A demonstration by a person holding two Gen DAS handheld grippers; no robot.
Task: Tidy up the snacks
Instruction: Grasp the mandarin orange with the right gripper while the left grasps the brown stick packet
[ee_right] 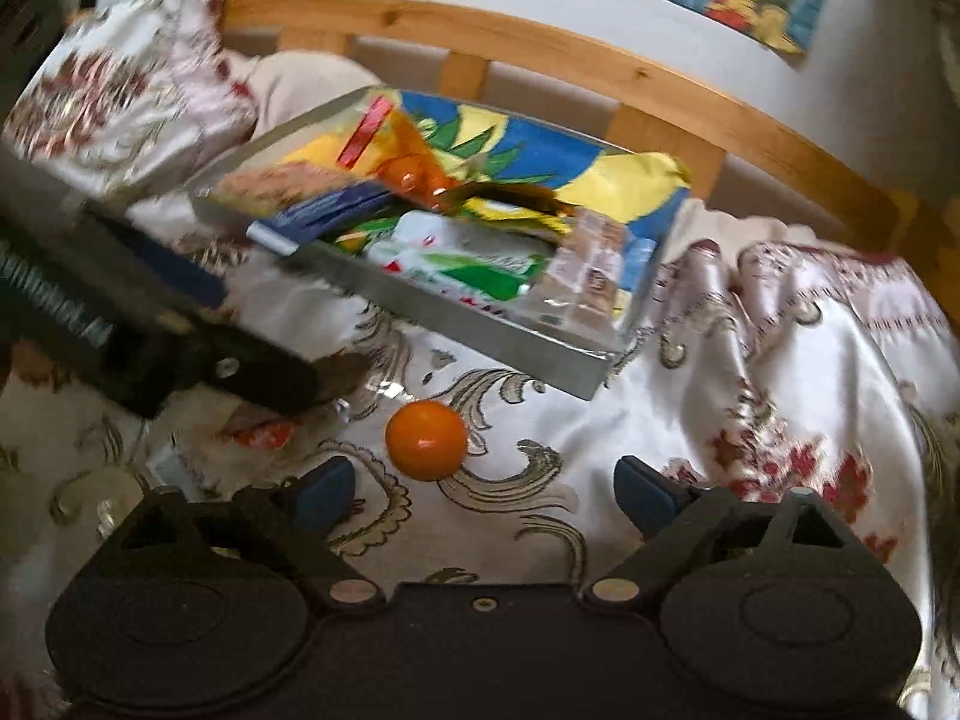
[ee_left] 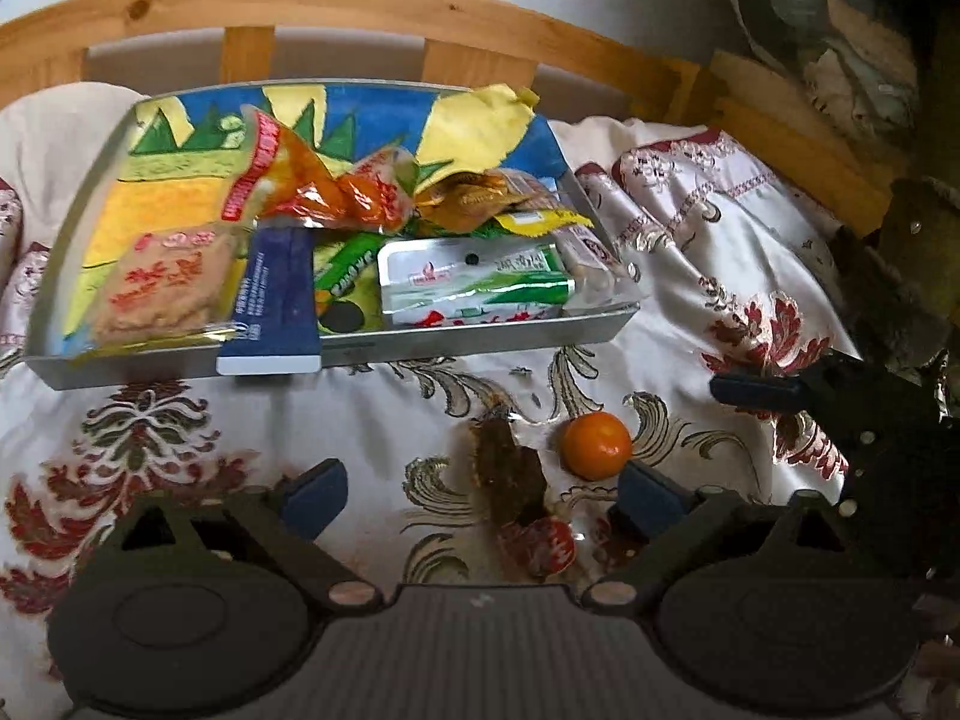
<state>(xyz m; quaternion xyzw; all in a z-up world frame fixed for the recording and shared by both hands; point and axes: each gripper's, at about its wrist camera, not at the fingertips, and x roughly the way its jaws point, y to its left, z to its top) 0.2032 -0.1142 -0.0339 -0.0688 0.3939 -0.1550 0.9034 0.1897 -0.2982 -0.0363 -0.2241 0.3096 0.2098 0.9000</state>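
In your left wrist view, the left gripper (ee_left: pixel 483 495) has its fingers wide apart with nothing clamped. A brown snack (ee_left: pixel 510 471) in clear wrap lies on the bed's cloth (ee_left: pixel 360 420) between them; an orange (ee_left: pixel 596 445) sits just beside the right-hand finger. The tray (ee_left: pixel 480 339) beyond holds a heap of packets (ee_left: pixel 474 288).

In your right wrist view, the right gripper (ee_right: pixel 483 495) also has its fingers apart and empty. The orange (ee_right: pixel 426 440) lies just ahead of them, nearer the left-hand one, short of the tray (ee_right: pixel 480 336)
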